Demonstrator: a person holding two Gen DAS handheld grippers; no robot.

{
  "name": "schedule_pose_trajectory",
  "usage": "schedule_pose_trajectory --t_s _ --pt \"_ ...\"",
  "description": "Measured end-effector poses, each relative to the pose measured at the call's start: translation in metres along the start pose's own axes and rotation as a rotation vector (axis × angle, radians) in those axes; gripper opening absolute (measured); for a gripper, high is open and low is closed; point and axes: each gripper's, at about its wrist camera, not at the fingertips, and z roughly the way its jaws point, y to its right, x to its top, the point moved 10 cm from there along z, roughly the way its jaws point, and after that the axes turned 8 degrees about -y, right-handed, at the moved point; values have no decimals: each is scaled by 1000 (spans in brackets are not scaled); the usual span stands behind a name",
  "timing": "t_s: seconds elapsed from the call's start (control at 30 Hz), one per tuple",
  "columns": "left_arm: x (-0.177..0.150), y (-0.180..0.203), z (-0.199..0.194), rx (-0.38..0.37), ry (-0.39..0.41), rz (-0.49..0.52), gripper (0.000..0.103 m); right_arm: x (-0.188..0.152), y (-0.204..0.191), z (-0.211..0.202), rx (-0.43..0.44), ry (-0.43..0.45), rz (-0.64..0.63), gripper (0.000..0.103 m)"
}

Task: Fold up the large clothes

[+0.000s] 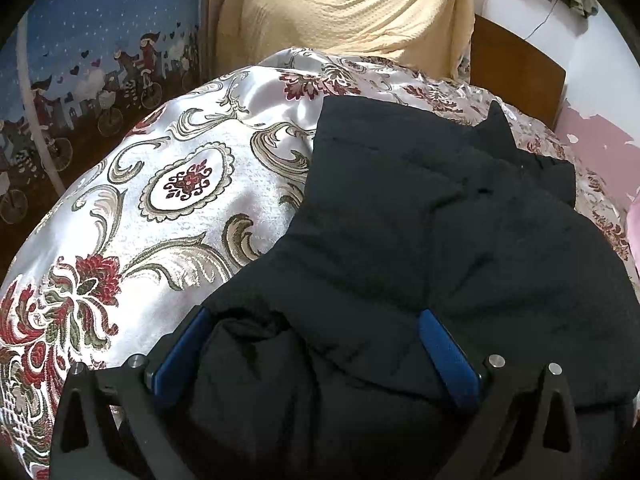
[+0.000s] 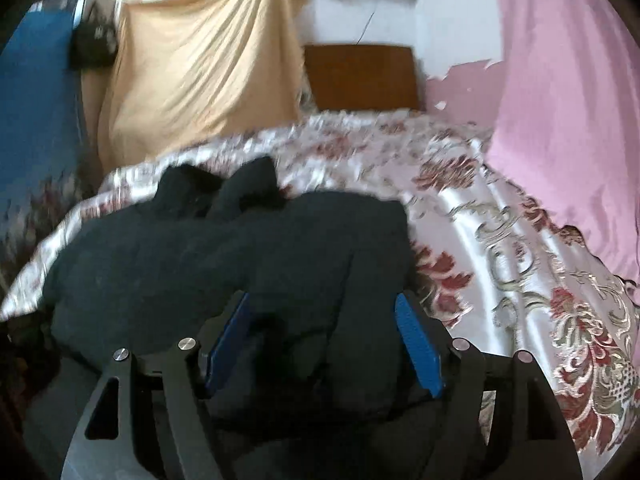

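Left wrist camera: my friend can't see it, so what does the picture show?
A puffy black padded jacket lies on a shiny white satin bedspread with red flowers, and the left claw has its blue fingers spread wide around a bunched part of the jacket. Behind hang a cream knitted blanket and a blue cartoon curtain.

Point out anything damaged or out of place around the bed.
The pink wall paint beside the wooden headboard is peeling, with ragged white patches along its top edge. The black jacket lies bunched on the floral bedspread, its far edge rumpled into peaks rather than flat.
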Motion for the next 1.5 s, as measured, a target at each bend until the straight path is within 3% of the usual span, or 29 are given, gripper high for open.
schedule_pose_trajectory --t_s 0.07,0.13,0.2,0.4,1.13,1.33,1.43,1.5 --pt "0 1 1 8 1 6 103 -13 2 22 27 -112 21 84" --pt "0 1 1 14 3 10 103 -19 9 32 51 -152 69 96" --pt "0 2 1 21 8 14 103 -21 13 33 82 -161 98 97" --pt "0 3 2 29 12 19 103 -26 8 38 49 -176 80 99" --pt "-2 2 1 6 8 5 103 -27 9 41 59 -174 96 101" --pt "15 4 -26 -92 -56 -16 103 -22 13 21 123 -314 114 101" --pt "40 11 -47 -161 -37 -40 103 4 16 -2 150 -282 102 101" --pt "62 27 -53 -175 -34 -3 103 28 13 -8 195 -280 118 101"
